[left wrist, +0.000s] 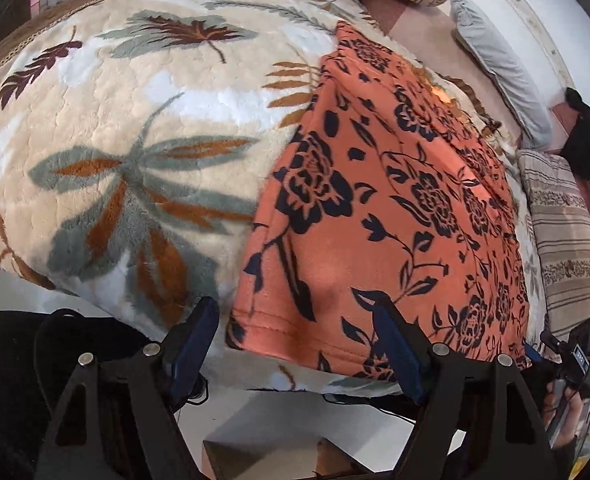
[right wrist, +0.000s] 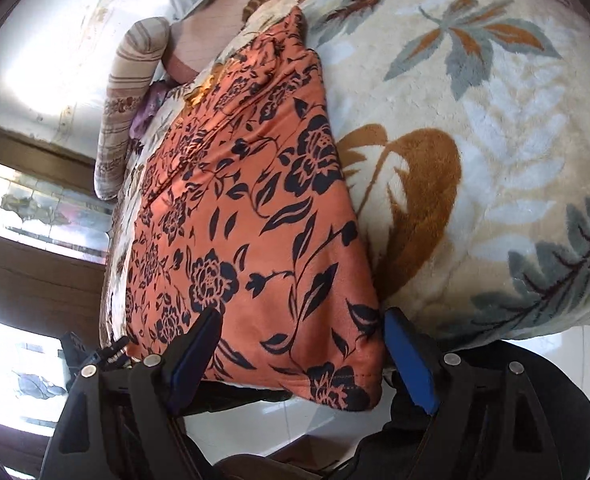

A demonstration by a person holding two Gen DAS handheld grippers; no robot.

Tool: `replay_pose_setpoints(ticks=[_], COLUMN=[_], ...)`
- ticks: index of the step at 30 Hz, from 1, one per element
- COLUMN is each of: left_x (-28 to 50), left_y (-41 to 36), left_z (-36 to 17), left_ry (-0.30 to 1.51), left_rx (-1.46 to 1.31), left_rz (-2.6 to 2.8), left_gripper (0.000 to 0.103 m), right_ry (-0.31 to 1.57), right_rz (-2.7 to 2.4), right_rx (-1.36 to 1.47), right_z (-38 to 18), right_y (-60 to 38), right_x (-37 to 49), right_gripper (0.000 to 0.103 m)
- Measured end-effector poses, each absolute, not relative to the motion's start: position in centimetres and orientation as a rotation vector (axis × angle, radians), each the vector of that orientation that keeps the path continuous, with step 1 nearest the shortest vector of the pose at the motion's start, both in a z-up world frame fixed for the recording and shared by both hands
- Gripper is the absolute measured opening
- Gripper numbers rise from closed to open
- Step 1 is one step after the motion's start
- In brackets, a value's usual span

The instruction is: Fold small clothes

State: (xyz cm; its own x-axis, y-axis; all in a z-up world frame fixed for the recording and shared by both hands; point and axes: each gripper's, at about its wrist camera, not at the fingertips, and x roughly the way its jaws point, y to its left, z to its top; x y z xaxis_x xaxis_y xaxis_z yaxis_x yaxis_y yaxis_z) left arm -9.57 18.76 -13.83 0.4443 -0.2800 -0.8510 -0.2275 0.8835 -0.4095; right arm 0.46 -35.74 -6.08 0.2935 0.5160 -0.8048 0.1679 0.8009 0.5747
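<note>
Left gripper (left wrist: 295, 344) is spread wide, nothing between the jaws. It sits low at the near edge of the bed, aimed at the near hem of the orange floral garment (left wrist: 391, 184). One finger (left wrist: 197, 336) is over the plush leaf-print blanket (left wrist: 135, 128) just beside the garment's left corner, the other finger (left wrist: 395, 344) is over the hem itself. My read: it brackets that corner to pinch it next (no contact visible yet). Garment lies flat and lengthways, running away toward the striped pillow (left wrist: 567, 240) and grey pillow (left wrist: 495, 64), so the hem is the easy place to grab. At the right edge a hand holds the other device (left wrist: 575, 356).

Right view: right gripper (right wrist: 299, 352) is also released, jaws wide, empty. It straddles the opposite near corner of the same orange floral garment (right wrist: 247, 200): one finger (right wrist: 199, 344) over the cloth, the other finger (right wrist: 409, 356) just off its side edge, over the blanket (right wrist: 475, 128). That corner overhangs the bed edge slightly, which leaves room for a lower jaw to get under.

Both sit at matching corners of one hem, which suggests a lift-and-carry fold toward the far end. Fold not yet started; the fabric looks soft and will likely sag between the two grips.
</note>
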Motion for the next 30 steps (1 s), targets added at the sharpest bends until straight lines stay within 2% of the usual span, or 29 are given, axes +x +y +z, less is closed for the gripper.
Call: replay_pose_setpoints(ticks=[1,3,4,6,7,8,9,10,11,13,14,16,18,19,20,21,22,23,27,30], left_x=[-9.4,-9.0,-8.9,-8.9,-8.9,-8.9,-8.9,-8.9,-9.0,-9.0,-8.8,-8.7,-8.6,-8.5,-8.4,-8.3,-8.3,-8.4,-9.0,-8.5], left_y=[18.6,18.5,18.6,18.5,18.6,18.6,18.7,18.8,18.7,18.5,18.2,18.2,18.1,18.0,17.7,17.6,17.6,17.8,18.5,19.0], left_z=[-14.0,-14.9,-15.0,-14.8,-14.6,-14.4,-14.3,-14.1,-13.9,-13.7,-13.8,-14.1,-14.4,-14.5,-14.5,-14.5,-14.3,-13.9,-10.6,-10.6], left_ry=[1.13,1.164,1.171,1.173,1.173,1.171,1.167,1.163,1.156,1.142,1.15,1.152,1.151,1.162,1.165,1.172,1.173,1.159,1.052,1.063], left_rx=[-0.497,-0.489,-0.474,-0.451,-0.444,-0.443,-0.45,-0.452,-0.45,-0.453,-0.445,-0.441,-0.435,-0.421,-0.404,-0.381,-0.388,-0.414,-0.448,-0.468], left_rz=[-0.031,-0.013,0.017,0.021,0.022,0.016,0.004,0.003,0.006,-0.013,-0.008,0.022,0.018,0.011,0.011,0.013,-0.01,-0.021,-0.046,-0.056], left_gripper=[0.079,0.067,0.055,0.047,0.033,0.022,0.02,0.018,0.018,0.02,0.037,0.06,0.06,0.058,0.033,0.018,0.009,0.008,0.008,0.009], right_ry=[1.276,1.298,1.31,1.337,1.345,1.349,1.355,1.362,1.37,1.377,1.376,1.391,1.4,1.402,1.405,1.407,1.409,1.409,1.313,1.279], right_rz=[0.251,0.236,0.227,0.222,0.226,0.23,0.231,0.235,0.238,0.236,0.233,0.223,0.227,0.231,0.236,0.244,0.259,0.267,0.286,0.282], right_rx=[0.631,0.616,0.618,0.615,0.611,0.604,0.593,0.586,0.586,0.581,0.582,0.598,0.587,0.577,0.573,0.575,0.57,0.568,0.642,0.66], right_z=[-6.0,-6.3,-6.6,-7.1,-7.3,-7.4,-7.4,-7.5,-7.6,-7.7,-7.7,-8.0,-8.1,-8.0,-8.0,-8.0,-8.0,-7.9,-5.1,-4.0], right_y=[-35.6,-35.6,-35.7,-35.7,-35.7,-35.7,-35.6,-35.6,-35.5,-35.5,-35.5,-35.7,-35.6,-35.5,-35.4,-35.4,-35.3,-35.2,-36.1,-36.6], right_x=[0.3,0.4,0.5,0.7,0.8,0.9,1.0,1.0,1.0,0.9,0.9,0.9,1.0,1.1,1.1,1.1,1.1,1.1,0.9,1.0], right_gripper=[0.084,0.084,0.084,0.084,0.083,0.077,0.07,0.053,0.042,0.041,0.041,0.044,0.044,0.044,0.043,0.042,0.024,0.008,0.008,0.008])
